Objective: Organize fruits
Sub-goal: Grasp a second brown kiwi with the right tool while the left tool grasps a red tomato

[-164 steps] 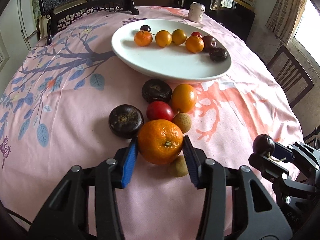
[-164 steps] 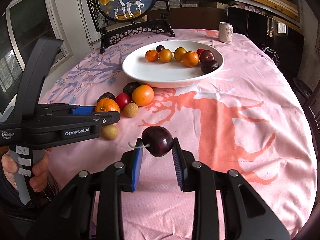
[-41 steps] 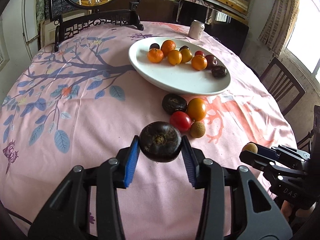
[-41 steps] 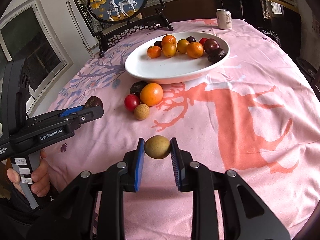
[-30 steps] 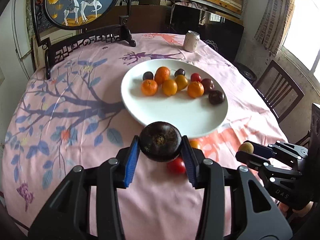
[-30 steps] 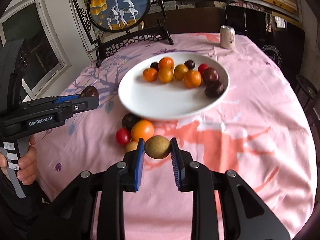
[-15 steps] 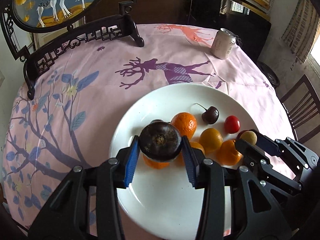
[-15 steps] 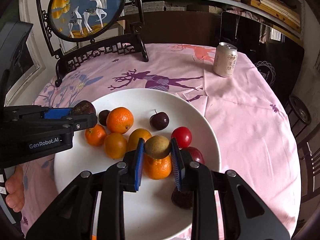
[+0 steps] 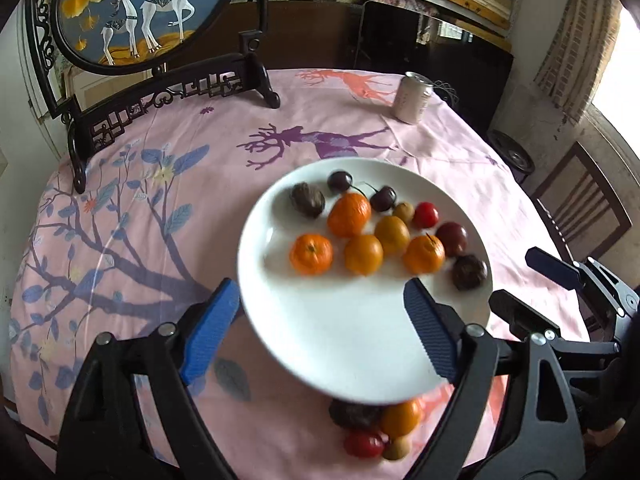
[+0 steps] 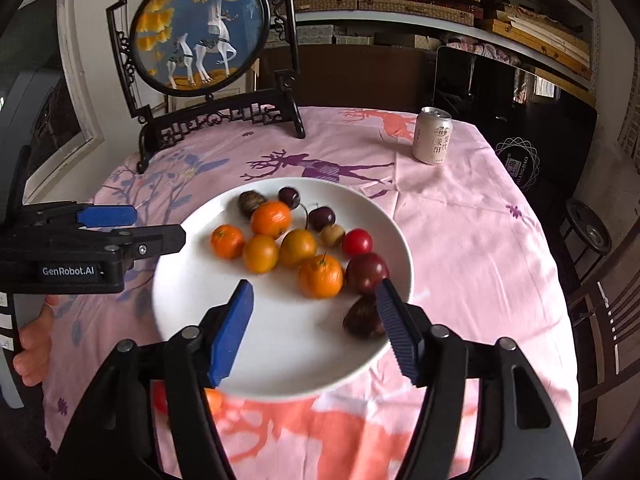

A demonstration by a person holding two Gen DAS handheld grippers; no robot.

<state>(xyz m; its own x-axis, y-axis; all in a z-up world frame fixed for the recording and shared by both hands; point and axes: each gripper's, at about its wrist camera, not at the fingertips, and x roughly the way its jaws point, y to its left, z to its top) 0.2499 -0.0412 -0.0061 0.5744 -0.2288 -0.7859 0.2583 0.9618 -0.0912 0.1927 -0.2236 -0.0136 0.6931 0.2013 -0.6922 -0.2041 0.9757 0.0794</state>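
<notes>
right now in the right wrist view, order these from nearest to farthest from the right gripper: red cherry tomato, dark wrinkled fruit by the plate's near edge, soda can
From the right gripper:
1. Dark wrinkled fruit, against its right finger, near the plate edge.
2. Red cherry tomato, mid-plate, right side.
3. Soda can, far right on the tablecloth, beyond the plate.

A white plate (image 10: 192, 320) carries orange citrus fruits (image 10: 320, 275), a red tomato (image 10: 357, 241), dark maroon cherries (image 10: 321, 218) and brown wrinkled fruits (image 10: 251, 202). The desk (image 10: 480, 260) wears a pink cloth printed with purple deer, blue leaves and coral branches. Both grippers are black with blue fingers (image 10: 232, 330).
</notes>
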